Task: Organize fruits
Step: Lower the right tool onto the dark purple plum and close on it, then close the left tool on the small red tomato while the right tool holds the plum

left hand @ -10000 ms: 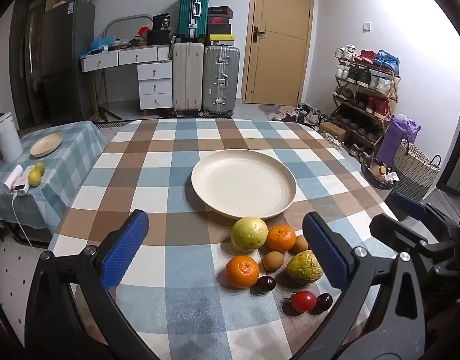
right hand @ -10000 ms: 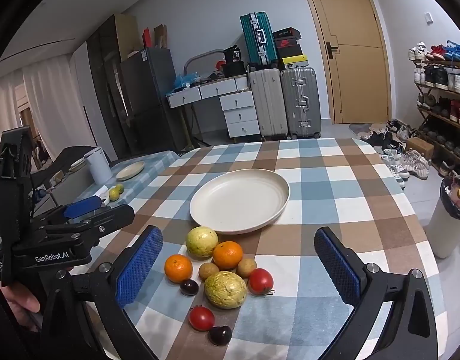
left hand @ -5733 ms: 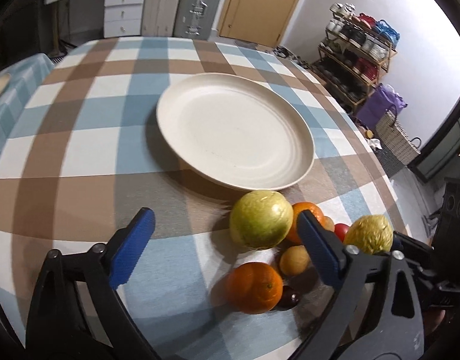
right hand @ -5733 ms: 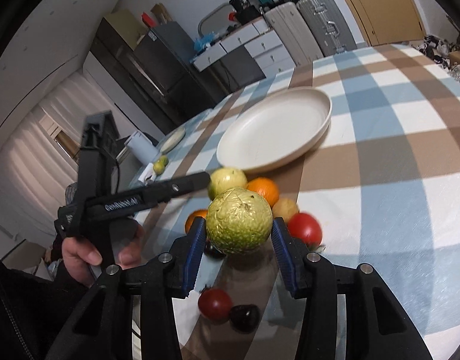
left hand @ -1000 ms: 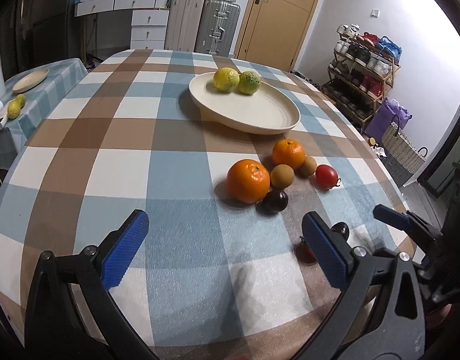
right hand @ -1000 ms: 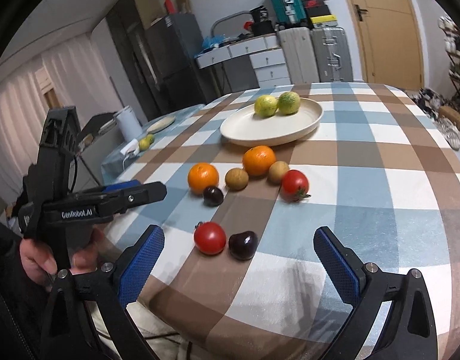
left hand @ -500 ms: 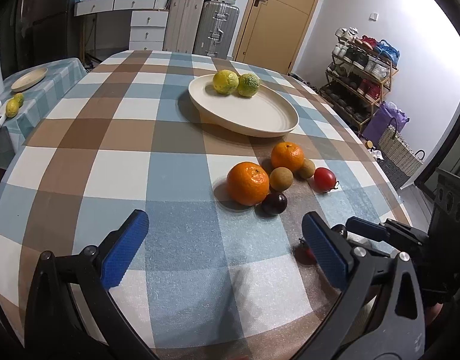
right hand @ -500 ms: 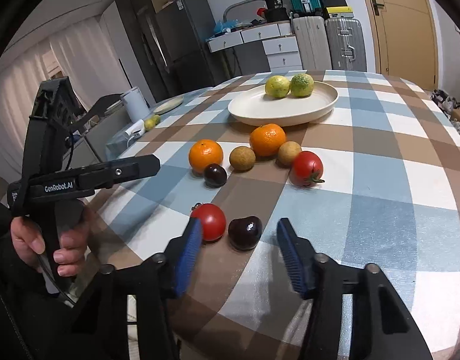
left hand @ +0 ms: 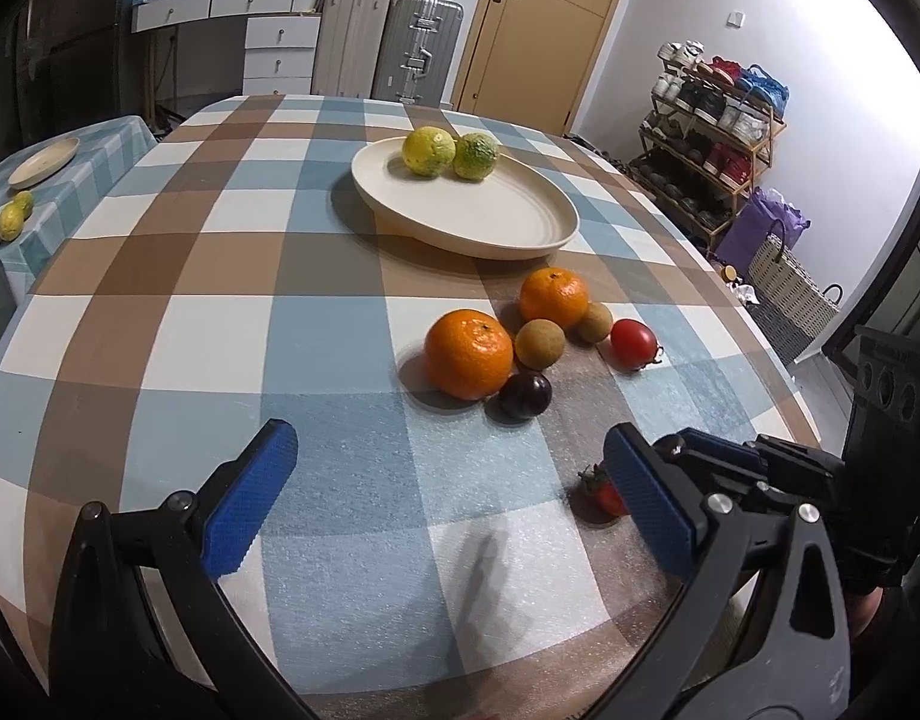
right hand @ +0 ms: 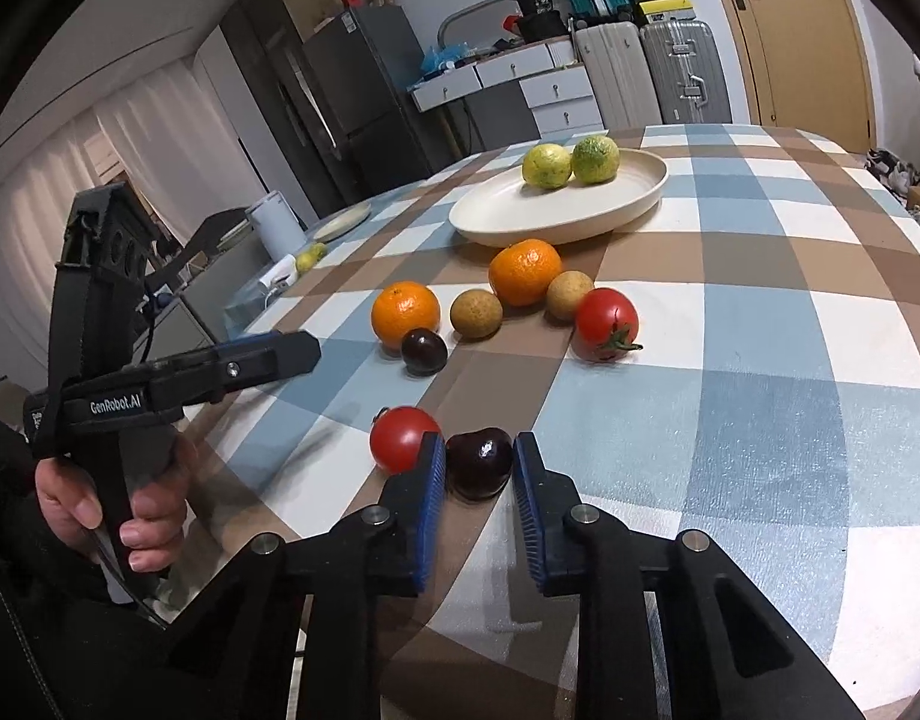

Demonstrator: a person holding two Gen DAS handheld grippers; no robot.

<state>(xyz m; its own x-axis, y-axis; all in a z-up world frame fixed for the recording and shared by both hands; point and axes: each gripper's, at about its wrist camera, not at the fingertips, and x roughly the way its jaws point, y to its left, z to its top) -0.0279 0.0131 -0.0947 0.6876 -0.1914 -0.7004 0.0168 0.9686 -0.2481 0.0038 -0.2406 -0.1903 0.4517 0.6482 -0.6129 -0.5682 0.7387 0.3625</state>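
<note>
Your table (right hand: 760, 324), checked cloth: cream plate (right hand: 556, 222) far side; two oranges (right hand: 524, 272), two brown fruits (right hand: 475, 314), two tomatoes (right hand: 606, 316), two dark plums (right hand: 423, 350) nearer you.

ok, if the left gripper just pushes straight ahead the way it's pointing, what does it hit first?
Probably bare tablecloth first: the open left gripper angles down at an empty patch. Past that, the big orange and dark plum lie nearest the line, though depth is unclear.

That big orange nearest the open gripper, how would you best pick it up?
Grip the near orange across its widest middle, coming from the front over bare cloth. It is round, so a centred grip should not slip. A dark plum touches its right side, so one jaw must slip between them.
</note>
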